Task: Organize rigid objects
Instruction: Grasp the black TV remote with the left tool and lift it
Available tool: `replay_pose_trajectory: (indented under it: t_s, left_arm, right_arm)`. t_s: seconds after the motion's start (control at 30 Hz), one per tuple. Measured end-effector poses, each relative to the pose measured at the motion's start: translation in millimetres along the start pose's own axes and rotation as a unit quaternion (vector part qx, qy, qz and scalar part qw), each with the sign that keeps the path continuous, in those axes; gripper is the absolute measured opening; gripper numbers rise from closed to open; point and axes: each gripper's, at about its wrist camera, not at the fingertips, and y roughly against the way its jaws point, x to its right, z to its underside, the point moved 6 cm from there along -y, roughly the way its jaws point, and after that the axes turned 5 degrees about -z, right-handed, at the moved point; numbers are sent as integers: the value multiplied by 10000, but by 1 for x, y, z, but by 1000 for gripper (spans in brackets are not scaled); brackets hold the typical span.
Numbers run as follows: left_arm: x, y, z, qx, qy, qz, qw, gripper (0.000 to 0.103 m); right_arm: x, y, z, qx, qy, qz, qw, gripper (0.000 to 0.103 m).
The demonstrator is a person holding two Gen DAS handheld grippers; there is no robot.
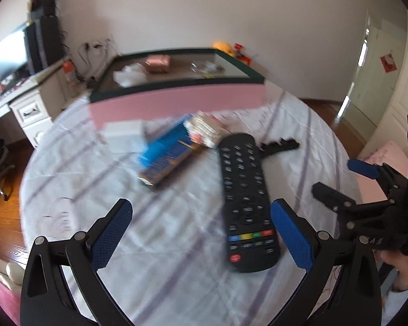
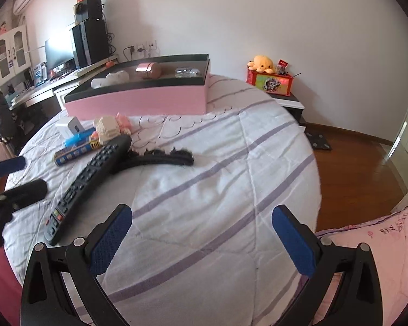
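The left gripper [image 1: 201, 233] hovered with fingers spread wide over the striped bedspread [image 2: 204, 190], the black remote [image 1: 246, 203] lying flat just inside its right finger. The remote's long axis ran away from the claw, coloured buttons nearest, toward the pink box [image 1: 176, 100]. The right gripper [image 2: 201, 239], likewise agape, held nothing.

Left wrist view sits low and close over the remote [image 1: 246, 201], facing the pink box [image 1: 176, 100]. Right wrist view looks from further right across the bed [image 2: 217, 176]. Both share remote, box, wall.
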Motion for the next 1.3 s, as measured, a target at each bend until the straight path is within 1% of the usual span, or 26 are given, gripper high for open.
replay_pose_trajectory:
  t_s: [0.13,0.27,0.3,0.37,0.4,0.53,0.57,0.6,0.63,0.67,0.7,0.73,0.8,0.93,1.03,1.17,1.3]
  left_arm:
    - [13,-13,1,-120,-10,176,9998,103]
    - [16,-30,1,-315,289,410,9982,102]
    - [18,-34,2,-376,298,401,9980,101]
    - [21,-37,3,-333,203,271,9989,97]
    - [21,-38,3,-305,169,199,9992,91]
    - [20,-41,2,-262,107,95,9996,85]
    - [21,-41,2,-249,51,95,9996,81]
    - [23,-41,2,-231,-11,81,9997,74]
    - [26,-41,2,-204,-116,55,9997,70]
    - [28,-40,2,-171,-195,70,9996,58]
    - [30,-39,2,-132,-233,116,9996,44]
    - [33,-39,1,-104,-262,160,9995,43]
    - [34,-39,1,-77,-311,94,9994,43]
    - [31,-36,3,-83,-227,156,9996,43]
    - [26,-29,7,-73,-236,81,9997,43]
    - [13,-15,15,-76,-192,69,9998,43]
    - [-13,-1,24,-20,-148,-253,9996,42]
  right_arm:
    - [6,-5,4,-26,-65,-104,9999,103]
    - [6,-8,5,25,-23,-136,9999,103]
    - [5,-9,5,34,-5,-141,9999,103]
    - [6,-11,5,48,48,-132,9999,103]
    - [5,-12,5,67,73,-121,9999,103]
    - [3,-15,5,146,152,-73,9998,103]
    - [3,-15,5,166,156,-68,9997,103]
    - [3,-15,5,196,167,-62,9996,103]
    - [3,-15,5,216,184,-53,9996,103]
    - [2,-16,5,231,199,-47,9995,103]
    - [2,-16,4,240,198,-49,9995,103]
    - [3,-16,4,253,197,-54,9995,103]
    - [3,-15,5,293,212,-65,9993,103]
    - [2,-15,5,303,219,-71,9993,103]
    - [2,-15,5,289,221,-60,9993,103]
    - [2,-15,5,283,212,-38,9994,103]
    - [2,-16,4,254,180,-5,9995,103]
